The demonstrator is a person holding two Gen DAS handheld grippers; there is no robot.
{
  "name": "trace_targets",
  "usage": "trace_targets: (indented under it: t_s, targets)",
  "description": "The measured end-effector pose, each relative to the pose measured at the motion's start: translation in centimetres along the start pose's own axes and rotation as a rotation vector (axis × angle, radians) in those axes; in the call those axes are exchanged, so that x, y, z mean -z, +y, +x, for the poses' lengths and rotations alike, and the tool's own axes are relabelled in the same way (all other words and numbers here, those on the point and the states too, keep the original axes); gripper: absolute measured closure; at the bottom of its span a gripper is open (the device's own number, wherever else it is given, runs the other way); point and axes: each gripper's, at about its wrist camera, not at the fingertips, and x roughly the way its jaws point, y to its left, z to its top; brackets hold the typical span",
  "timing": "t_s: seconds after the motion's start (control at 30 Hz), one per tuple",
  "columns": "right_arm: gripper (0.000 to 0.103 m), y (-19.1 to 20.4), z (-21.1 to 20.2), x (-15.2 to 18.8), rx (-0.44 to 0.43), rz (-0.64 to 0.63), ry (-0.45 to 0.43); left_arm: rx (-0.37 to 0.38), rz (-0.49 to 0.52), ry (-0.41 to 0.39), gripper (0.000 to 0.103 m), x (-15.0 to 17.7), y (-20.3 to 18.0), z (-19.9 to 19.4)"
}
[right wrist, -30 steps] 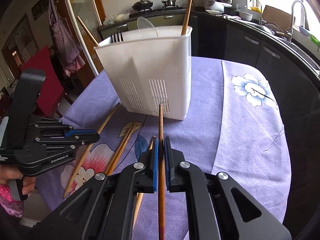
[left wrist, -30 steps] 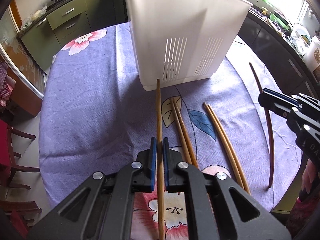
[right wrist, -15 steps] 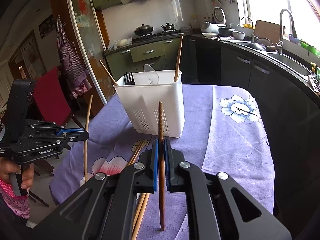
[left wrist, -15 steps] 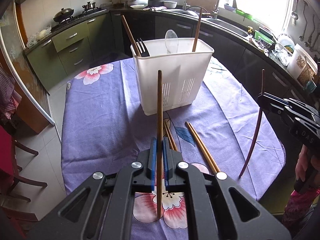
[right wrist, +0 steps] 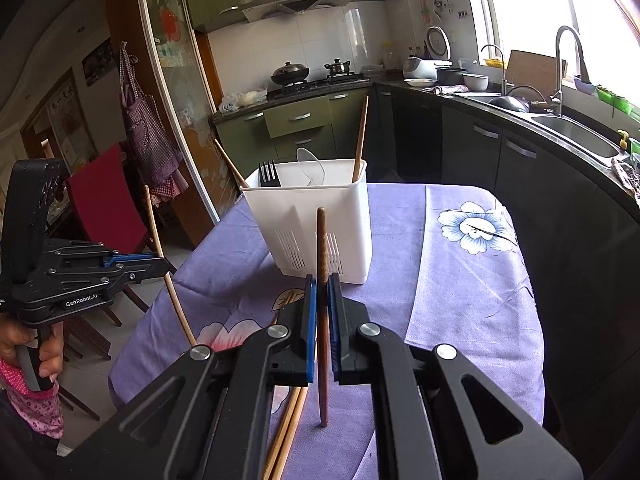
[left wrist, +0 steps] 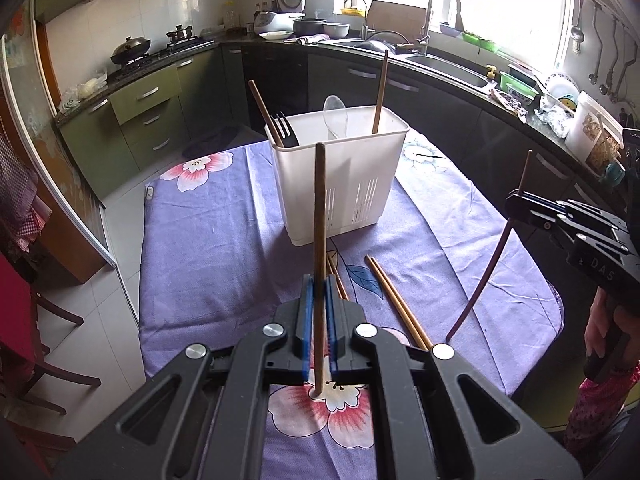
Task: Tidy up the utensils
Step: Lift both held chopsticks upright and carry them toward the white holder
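My left gripper [left wrist: 319,292] is shut on a light wooden chopstick [left wrist: 319,216] and holds it upright above the table, in front of the white utensil caddy [left wrist: 340,184]. My right gripper [right wrist: 321,296] is shut on a dark brown chopstick [right wrist: 321,248], also upright, short of the caddy [right wrist: 316,224]. The caddy holds a black fork [left wrist: 282,130], a clear spoon [left wrist: 335,114] and two chopsticks. Each gripper shows in the other's view: the right gripper [left wrist: 516,204] and the left gripper [right wrist: 160,264].
Several loose chopsticks [left wrist: 394,304] lie on the purple floral tablecloth [left wrist: 208,248] in front of the caddy. Kitchen counters, a sink [left wrist: 452,66] and a stove lie beyond the table. A red chair [right wrist: 104,200] stands to the left.
Both grippers have lifted and pulled back from the caddy, each carrying its chopstick up off the table. The views now tilt up, and the caddy looks farther away.
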Motion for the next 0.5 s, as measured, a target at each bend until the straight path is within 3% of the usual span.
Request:
trace_targets:
  t_s: [0.5]
  targets:
    - [0.096,1.0,-0.4,-2.1,-0.024,-0.025,-0.034,0.031,-0.005,-0.027,0.097,-1.5,0.0,-0.5]
